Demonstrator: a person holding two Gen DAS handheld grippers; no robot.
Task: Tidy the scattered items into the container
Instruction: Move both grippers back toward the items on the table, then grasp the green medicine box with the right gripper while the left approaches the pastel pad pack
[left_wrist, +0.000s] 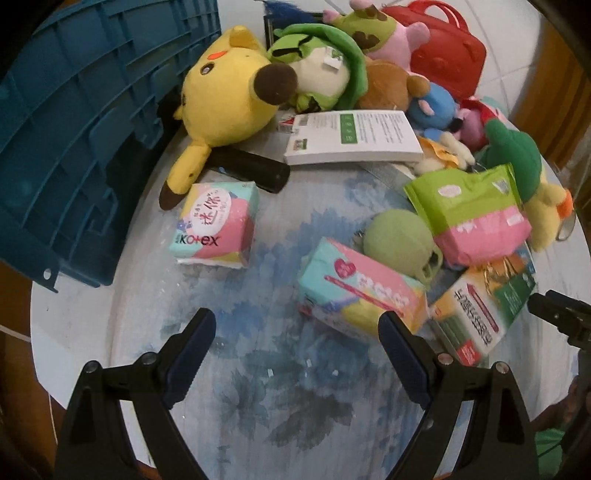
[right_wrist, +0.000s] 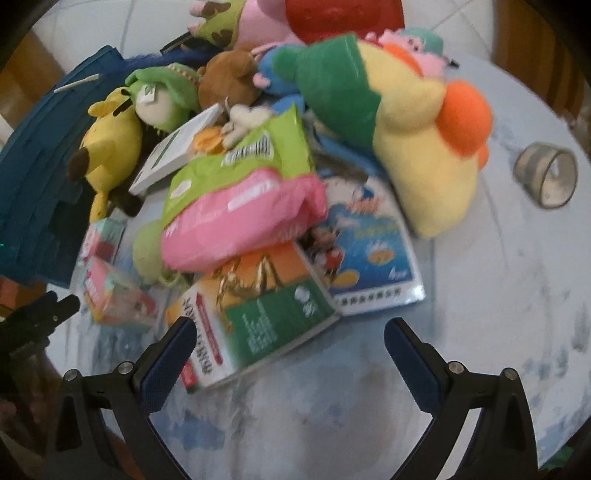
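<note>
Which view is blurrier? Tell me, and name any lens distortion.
Right wrist view: motion-smeared, print on the green-and-pink pack unreadable. Left wrist view: sharper, Kotex pack lettering legible. Both: fisheye bending, dark corners, blue crate ribs curving.

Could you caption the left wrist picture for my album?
Open left gripper above a pastel tissue pack, beside the blue plastic crate.

Both wrist views look steeply down, close, sharing the orange-green box (left_wrist: 484, 306), right blurred.
</note>
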